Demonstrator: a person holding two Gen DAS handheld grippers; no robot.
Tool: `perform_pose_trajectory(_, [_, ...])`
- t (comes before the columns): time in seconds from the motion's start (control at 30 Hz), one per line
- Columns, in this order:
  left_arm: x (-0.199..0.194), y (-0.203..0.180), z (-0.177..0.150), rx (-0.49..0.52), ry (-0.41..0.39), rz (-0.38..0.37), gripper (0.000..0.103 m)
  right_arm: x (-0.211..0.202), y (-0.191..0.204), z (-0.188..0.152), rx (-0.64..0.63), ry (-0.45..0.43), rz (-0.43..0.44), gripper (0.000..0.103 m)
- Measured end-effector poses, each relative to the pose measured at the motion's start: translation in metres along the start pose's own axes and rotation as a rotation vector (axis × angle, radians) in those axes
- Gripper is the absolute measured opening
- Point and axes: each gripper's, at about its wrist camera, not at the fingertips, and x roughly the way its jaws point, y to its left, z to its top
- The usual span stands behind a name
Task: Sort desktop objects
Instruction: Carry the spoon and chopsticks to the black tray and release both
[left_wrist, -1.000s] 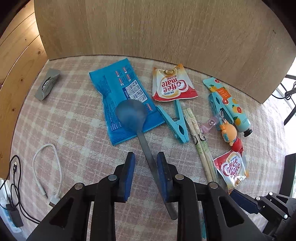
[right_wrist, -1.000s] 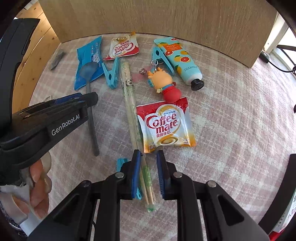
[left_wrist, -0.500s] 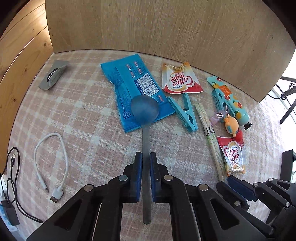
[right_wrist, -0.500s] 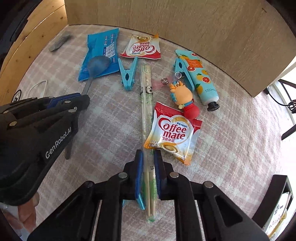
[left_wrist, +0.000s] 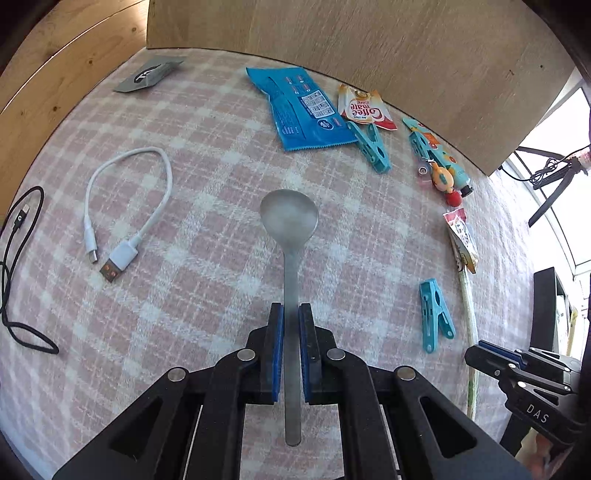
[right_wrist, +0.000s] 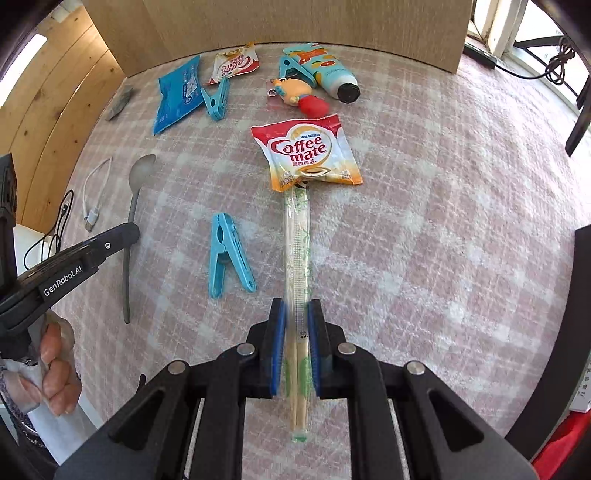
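Note:
My left gripper (left_wrist: 291, 310) is shut on the handle of a grey metal spoon (left_wrist: 289, 221), whose bowl points away over the checked cloth. In the right wrist view the same spoon (right_wrist: 142, 170) runs under the left gripper (right_wrist: 125, 232) at the left edge. My right gripper (right_wrist: 295, 306) is shut on a pair of wrapped wooden chopsticks (right_wrist: 296, 240). Their far end lies under a Coffee mate sachet (right_wrist: 306, 151). In the left wrist view the right gripper (left_wrist: 476, 350) shows at the lower right.
A blue clothespin (right_wrist: 225, 254) lies left of the chopsticks. At the back are a blue packet (left_wrist: 303, 110), a second sachet (left_wrist: 364, 107), another clip (left_wrist: 371, 146), a toy keychain (right_wrist: 299, 94) and a tube (right_wrist: 328, 70). A white cable (left_wrist: 129, 199) and a black cable (left_wrist: 18, 258) lie left.
The left gripper shut on the spoon handle and carried the spoon off the blue packet, nearer and to the left. The right gripper shut on the chopsticks and drew them nearer.

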Motion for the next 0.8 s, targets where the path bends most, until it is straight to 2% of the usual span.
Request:
perform_pose_trajectory(0.1, [-0.008,-0.002,-0.028,0.007,0.0,-0.002,0.007,-0.008,-0.006,-0.02,0.016,-0.008,0.02,0.012])
perform_pose_trajectory(0.23, [-0.019,-0.007,-0.043,0.012,0.004,-0.024,0.007,-0.019,-0.015,-0.041,0.031,-0.02,0.036,0.012])
perform_pose_trajectory(0.3, [-0.029,-0.034,-0.033,0.023,-0.002,-0.035,0.007,-0.025,-0.022,-0.071,0.046,-0.036,0.038,0.012])
perform_pose_trajectory(0.4, [-0.033,-0.05,-0.034,0.041,-0.013,-0.052,0.007,-0.036,-0.029,-0.092,0.067,-0.06,0.042,0.012])
perform_pose_trajectory(0.53, [-0.045,-0.074,-0.037,0.07,-0.032,-0.079,0.007,-0.045,-0.037,-0.103,0.092,-0.093,0.034,0.012])
perform_pose_trajectory(0.6, [-0.039,-0.1,-0.03,0.09,-0.042,-0.094,0.007,-0.056,-0.046,-0.112,0.104,-0.112,0.032,0.012])
perform_pose_trajectory(0.8, [-0.061,-0.155,-0.041,0.164,-0.062,-0.141,0.007,-0.098,-0.083,-0.136,0.145,-0.182,0.001,0.012])
